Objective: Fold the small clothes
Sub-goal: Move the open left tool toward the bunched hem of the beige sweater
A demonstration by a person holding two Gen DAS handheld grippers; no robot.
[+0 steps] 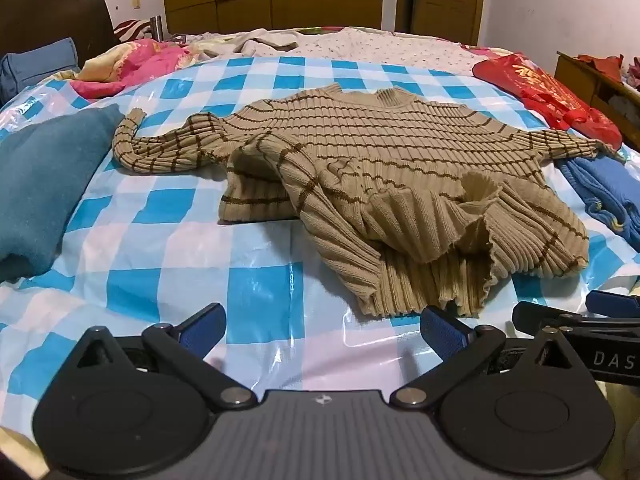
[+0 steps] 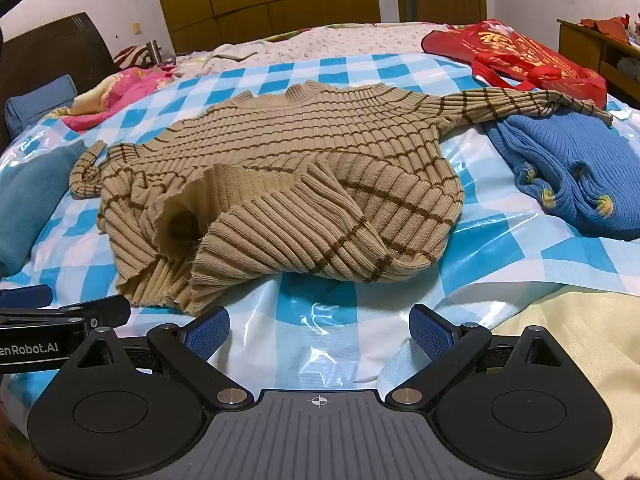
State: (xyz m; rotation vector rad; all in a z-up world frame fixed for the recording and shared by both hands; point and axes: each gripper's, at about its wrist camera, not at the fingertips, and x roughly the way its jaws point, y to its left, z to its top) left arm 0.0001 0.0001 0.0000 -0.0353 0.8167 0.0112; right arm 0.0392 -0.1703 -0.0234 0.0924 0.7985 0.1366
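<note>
The tan striped sweater (image 1: 360,168) lay crumpled on the blue-checked plastic sheet (image 1: 160,248), its hem bunched nearest the tools, collar toward twelve o'clock. The left gripper (image 1: 322,332) hung just short of the hem, fingers spread wide and holding nothing; the hem sat at about one o'clock from it. The right gripper (image 2: 320,330) was likewise wide open and empty, with the sweater (image 2: 288,184) at eleven to twelve o'clock, apart from its blue pads (image 2: 430,330). One sleeve reached over a blue knit (image 2: 568,168) at two o'clock.
</note>
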